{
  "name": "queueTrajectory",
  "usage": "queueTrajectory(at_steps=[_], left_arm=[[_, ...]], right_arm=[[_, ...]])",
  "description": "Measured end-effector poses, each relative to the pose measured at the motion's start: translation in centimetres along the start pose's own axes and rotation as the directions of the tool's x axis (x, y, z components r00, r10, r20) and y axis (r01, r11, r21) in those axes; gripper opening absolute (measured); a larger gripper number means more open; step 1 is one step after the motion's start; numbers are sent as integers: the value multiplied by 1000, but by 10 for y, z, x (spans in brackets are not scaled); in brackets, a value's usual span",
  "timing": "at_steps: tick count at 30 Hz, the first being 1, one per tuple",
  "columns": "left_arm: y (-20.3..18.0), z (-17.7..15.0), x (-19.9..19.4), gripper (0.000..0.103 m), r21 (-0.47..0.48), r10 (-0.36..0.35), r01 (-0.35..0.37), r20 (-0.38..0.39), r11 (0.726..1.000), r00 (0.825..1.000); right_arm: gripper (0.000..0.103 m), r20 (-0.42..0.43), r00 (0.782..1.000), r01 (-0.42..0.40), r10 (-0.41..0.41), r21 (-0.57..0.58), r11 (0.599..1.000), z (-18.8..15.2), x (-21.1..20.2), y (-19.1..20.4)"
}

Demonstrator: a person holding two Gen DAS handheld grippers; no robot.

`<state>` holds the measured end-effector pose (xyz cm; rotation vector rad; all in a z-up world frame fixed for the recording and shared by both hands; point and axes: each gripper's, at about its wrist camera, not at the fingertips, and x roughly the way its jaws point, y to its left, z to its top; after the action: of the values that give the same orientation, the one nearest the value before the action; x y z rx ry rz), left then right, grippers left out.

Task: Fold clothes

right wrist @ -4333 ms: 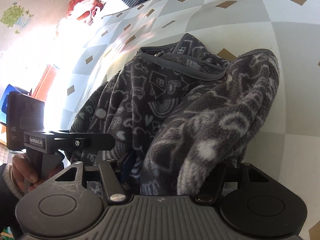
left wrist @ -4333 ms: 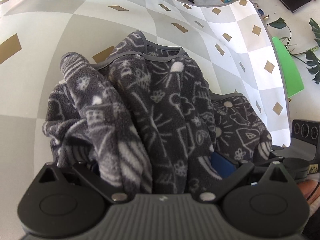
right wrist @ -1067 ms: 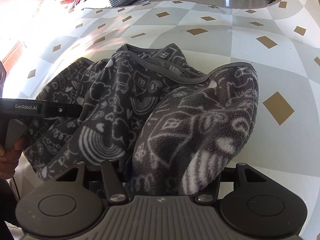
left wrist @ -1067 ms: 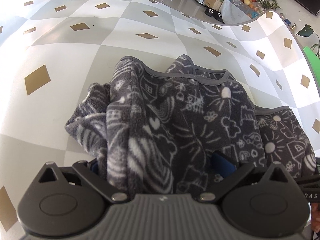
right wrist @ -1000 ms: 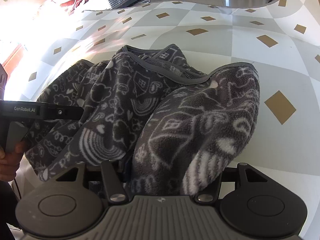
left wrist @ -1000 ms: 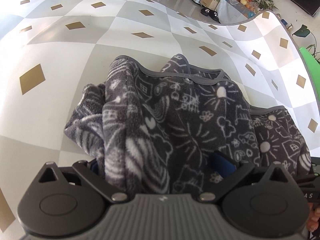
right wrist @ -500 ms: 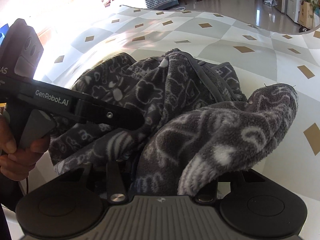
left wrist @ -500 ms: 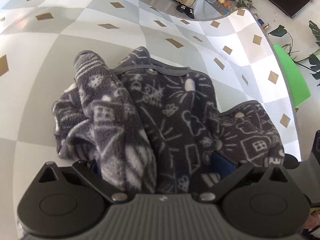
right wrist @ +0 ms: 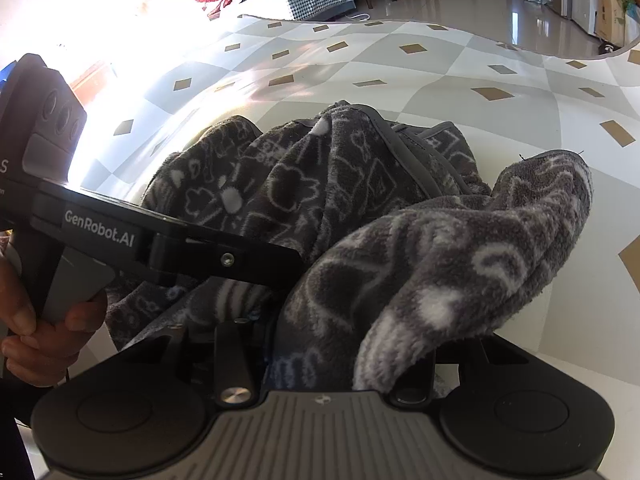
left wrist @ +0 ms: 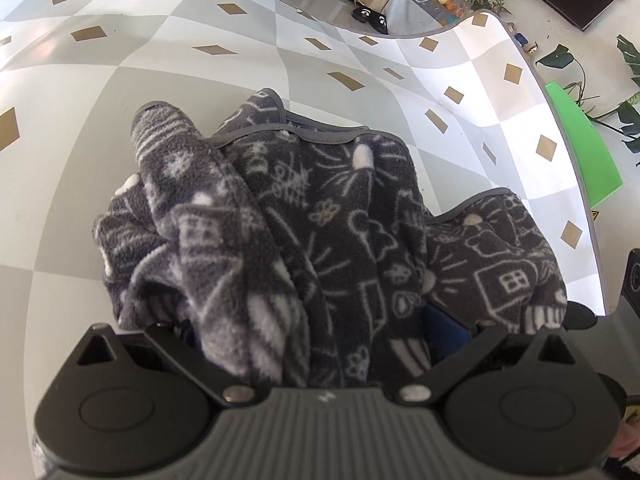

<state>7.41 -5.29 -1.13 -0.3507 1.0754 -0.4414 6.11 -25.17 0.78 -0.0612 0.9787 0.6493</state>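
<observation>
Checkered tabletop, bunched fleece garment lying crosswise

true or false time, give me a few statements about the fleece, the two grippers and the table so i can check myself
1. Both grippers hold the same dark grey fleece garment. True: it is bunched between the fingers of the left gripper and of the right gripper.
2. The fleece is plain, with no pattern. False: it carries white doodles such as houses, flowers and rainbows.
3. The tabletop has a grey and white check with gold diamonds. True.
4. The garment lies flat and neatly folded. False: it is crumpled and heaped.
5. The left gripper is out of the right wrist view. False: it reaches in from the left, with a hand on its handle.
</observation>
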Motion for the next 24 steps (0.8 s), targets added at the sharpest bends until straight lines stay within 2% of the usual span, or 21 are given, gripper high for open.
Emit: queueTrajectory(at_steps=[13, 16, 20, 24], left_arm=[[-10, 5, -10, 102, 15, 9, -9, 25, 1000, 1000], [-11, 2, -8, 102, 33, 37, -38, 22, 999, 999], [-7, -4, 0, 103, 73, 125, -125, 9, 989, 992], [-6, -5, -1, 103, 85, 117, -118, 15, 989, 993]], right_arm=[[43, 1, 1000, -3, 3, -24, 1000, 5, -2, 5], [44, -7, 1000, 4, -4, -29, 1000, 5, 0, 5], [48, -28, 999, 25, -25, -25, 999, 2, 4, -1], [54, -25, 999, 26, -26, -21, 999, 0, 5, -6]])
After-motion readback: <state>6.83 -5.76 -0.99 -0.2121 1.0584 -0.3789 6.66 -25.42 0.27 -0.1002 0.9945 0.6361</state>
